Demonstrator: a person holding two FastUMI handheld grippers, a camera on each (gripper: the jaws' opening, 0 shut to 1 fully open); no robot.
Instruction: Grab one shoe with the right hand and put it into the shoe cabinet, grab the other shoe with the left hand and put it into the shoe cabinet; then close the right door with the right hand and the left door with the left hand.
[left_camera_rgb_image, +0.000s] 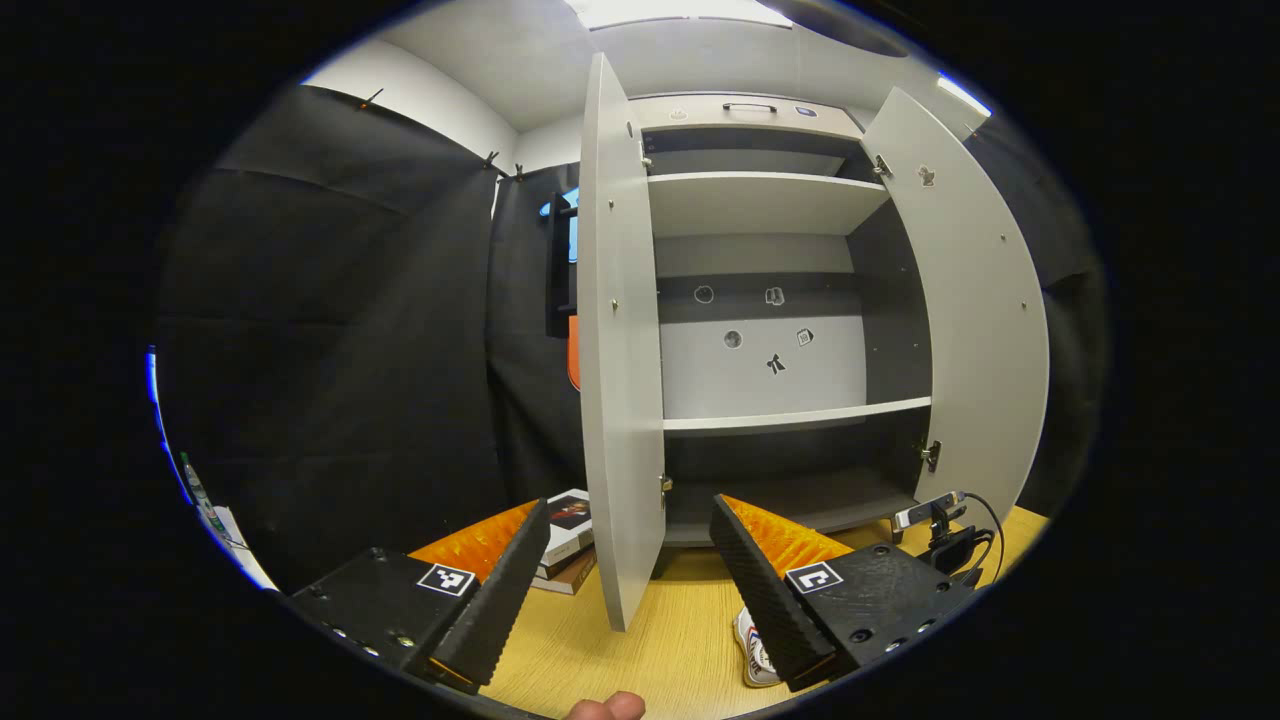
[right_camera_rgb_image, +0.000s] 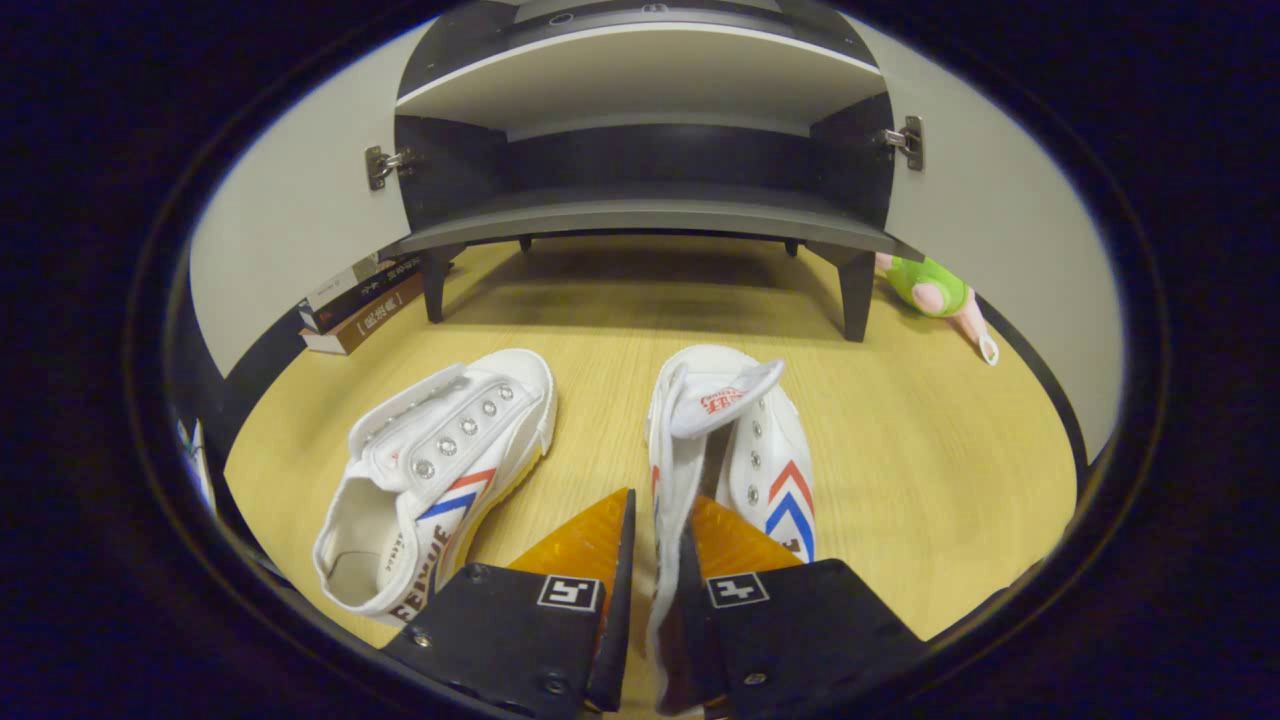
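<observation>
In the right gripper view, the right gripper (right_camera_rgb_image: 655, 560) is sitting low over the light wooden floor (right_camera_rgb_image: 900, 470), its two fingers pinched together on the side wall of a white canvas sneaker with red and blue chevron stripes (right_camera_rgb_image: 740, 450), so that the thin fabric edge is running up between them. The sneaker's tongue is flopping open toward the cabinet. Just to the left of it, apart from the gripper, a second white canvas sneaker with metal eyelets and the same red and blue stripes (right_camera_rgb_image: 440, 470) is lying tilted on the floor with its opening facing the camera. Farther on, a short stack of books (right_camera_rgb_image: 360, 300) is resting beside the cabinet's left front leg, and a green and pink plush toy (right_camera_rgb_image: 935, 295) is lying near its right leg. In the left gripper view, the left gripper (left_camera_rgb_image: 630, 580) is hanging with its fingers spread wide apart and nothing between them, and part of a white sneaker is peeking out beside its right finger. Beyond it, the tall pale grey shoe cabinet with dark interior walls (left_camera_rgb_image: 760, 300) is standing with its left door (left_camera_rgb_image: 620, 350) and right door (left_camera_rgb_image: 975, 320) both swung open, its shelves bare.
</observation>
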